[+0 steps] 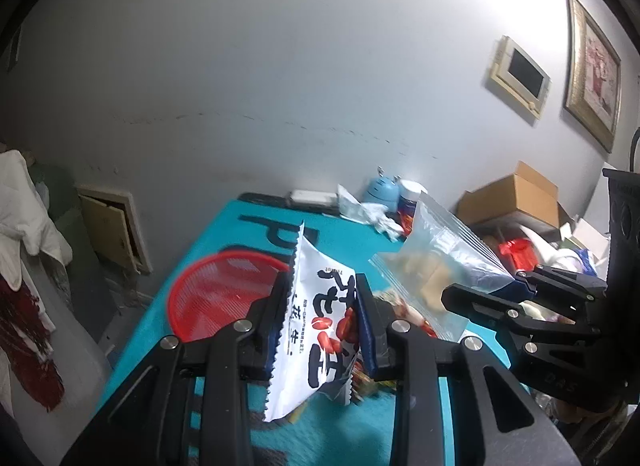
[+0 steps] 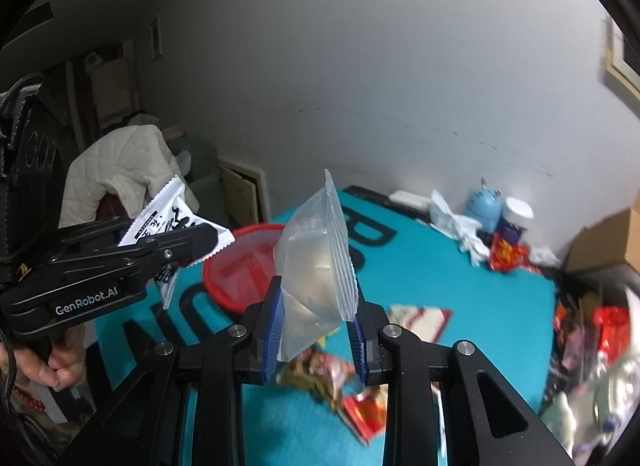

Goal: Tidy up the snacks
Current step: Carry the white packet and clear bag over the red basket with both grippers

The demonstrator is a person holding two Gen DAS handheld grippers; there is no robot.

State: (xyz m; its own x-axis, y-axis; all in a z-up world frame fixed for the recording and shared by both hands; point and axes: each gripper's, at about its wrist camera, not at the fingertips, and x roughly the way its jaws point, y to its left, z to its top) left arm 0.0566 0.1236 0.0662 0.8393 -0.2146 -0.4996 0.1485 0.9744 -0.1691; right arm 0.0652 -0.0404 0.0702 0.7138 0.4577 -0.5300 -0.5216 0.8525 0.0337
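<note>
Left wrist view: our left gripper [image 1: 324, 320] is clamped on the white peanut packet [image 1: 316, 330], pinched across its middle so it stands upright between the blue pads and clear of the teal mat [image 1: 352, 234]. Our right gripper [image 2: 316, 336] is clenched on the clear pouch [image 2: 316, 266], gripped low, so the sealed top sticks up. Both snacks are off the table, side by side, each in its own tongs. Probably we carry two per trip. Red basket [image 1: 218, 294] sits on the mat just beyond the left fingers, so it looks like the drop target. Loose wrappers [image 2: 348, 386] lie on the mat below the right gripper, not yet sorted. Back clutter along the wall, a blue gadget [image 2: 482, 209] and a cardboard box [image 1: 516, 195], seems unrelated.
</note>
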